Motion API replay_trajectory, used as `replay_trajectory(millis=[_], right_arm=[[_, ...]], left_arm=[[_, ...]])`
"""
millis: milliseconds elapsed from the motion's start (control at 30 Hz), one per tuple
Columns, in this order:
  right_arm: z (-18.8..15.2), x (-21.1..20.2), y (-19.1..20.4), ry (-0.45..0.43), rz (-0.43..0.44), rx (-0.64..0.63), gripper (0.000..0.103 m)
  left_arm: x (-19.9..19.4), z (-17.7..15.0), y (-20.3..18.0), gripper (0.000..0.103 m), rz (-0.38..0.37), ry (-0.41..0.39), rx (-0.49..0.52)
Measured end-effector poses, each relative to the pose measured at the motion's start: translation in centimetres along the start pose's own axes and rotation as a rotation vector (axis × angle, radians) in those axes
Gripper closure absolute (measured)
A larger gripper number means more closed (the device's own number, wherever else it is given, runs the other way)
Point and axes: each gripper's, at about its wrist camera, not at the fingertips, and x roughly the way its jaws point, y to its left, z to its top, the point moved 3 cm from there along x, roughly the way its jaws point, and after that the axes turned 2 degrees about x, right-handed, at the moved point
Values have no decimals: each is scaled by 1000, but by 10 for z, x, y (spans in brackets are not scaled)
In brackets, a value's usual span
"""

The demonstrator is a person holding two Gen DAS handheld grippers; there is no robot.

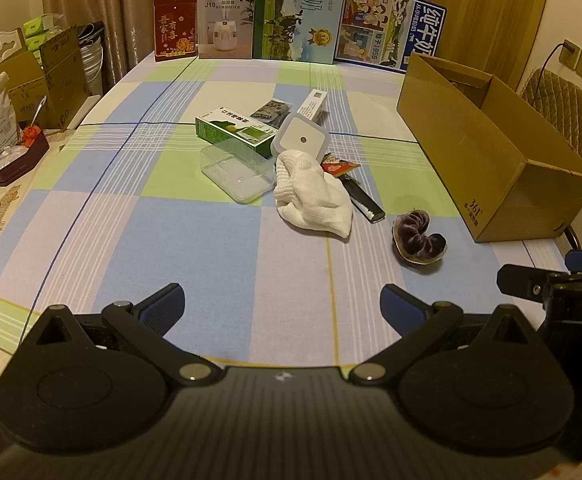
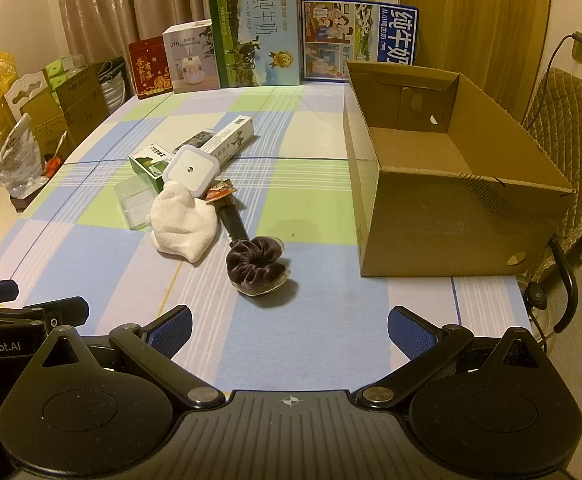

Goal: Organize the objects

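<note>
Both the left gripper (image 1: 281,306) and right gripper (image 2: 289,328) hover spread and empty at frame bottom, and the soft dark-purple velvet scrunchie (image 2: 256,265) at centre, left of the open brown cardboard box (image 2: 443,216), may squash and slip from a shallow pinch.

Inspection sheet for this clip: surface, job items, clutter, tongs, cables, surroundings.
Surface: checked cloth covering the table.
Job's things: open carton, seemingly empty; beside it a heap: scrunchie, white cloth, square white gadget, green box, clear tub, long box, black bar, red sachet.
Clutter: packaged boxes standing along the far edge.
Tongs: left tongs and right tongs both open, holding nothing.
Cables: a lead plugged into the wall socket.
Surroundings: curtain, padded chair.
</note>
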Motion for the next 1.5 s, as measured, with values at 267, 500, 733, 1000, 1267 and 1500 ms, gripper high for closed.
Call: replay_trajectory(millis=[267, 500, 733, 1000, 1267, 1500], right_arm=[[0, 0, 0, 0, -1, -2, 2], [0, 0, 1, 0, -1, -2, 2], [0, 0, 1, 0, -2, -3, 2], [0, 0, 1, 0, -2, -4, 2], [0, 0, 1, 0, -2, -4, 2], [0, 0, 0, 0, -2, -5, 2]], left_arm=[[0, 0, 0, 1, 0, 0, -1], [0, 0, 0, 1, 1, 0, -1], [0, -1, 0, 1, 2, 1, -2], [0, -1, 0, 1, 17, 0, -19], [0, -1, 1, 1, 18, 0, -20], [0, -1, 1, 1, 18, 0, -21]])
